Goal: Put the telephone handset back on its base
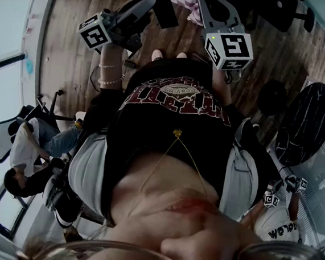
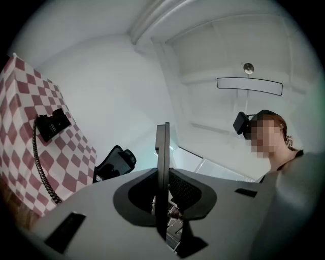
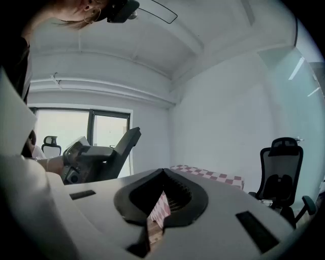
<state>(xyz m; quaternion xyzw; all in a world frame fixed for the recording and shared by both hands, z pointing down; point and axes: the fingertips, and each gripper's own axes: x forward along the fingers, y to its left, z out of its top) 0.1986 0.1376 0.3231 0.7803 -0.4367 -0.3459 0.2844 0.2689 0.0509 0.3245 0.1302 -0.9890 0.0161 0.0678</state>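
1. The left tongs (image 2: 162, 147) are pressed together with nothing between them. The right tongs (image 3: 162, 175) also meet at their tips and hold nothing. Both are held up in front of the person's chest, well apart from the bench (image 2: 30, 101) with its red-and-white checked cloth.
2. The telephone (image 2: 52, 123) shows only in the left gripper view, as a dark block lying on the checked cloth with its coiled cord (image 2: 41, 170) trailing down across the cloth. At this size I cannot tell whether that block is the handset, the base, or both together.
3. Judged from this, the task has not begun: neither tool is near the phone.
4. Risks I'd expect from here:
   - Reaching in with the tongs together would shove the handset across the cloth rather than take it.
   - The cord could snag on a jaw or drag the base along when the handset is lifted.
   - The loose cloth may slide or bunch under a push.
   - An off-centre grip on a smooth plastic handset could let it twist and seat crooked on the cradle.
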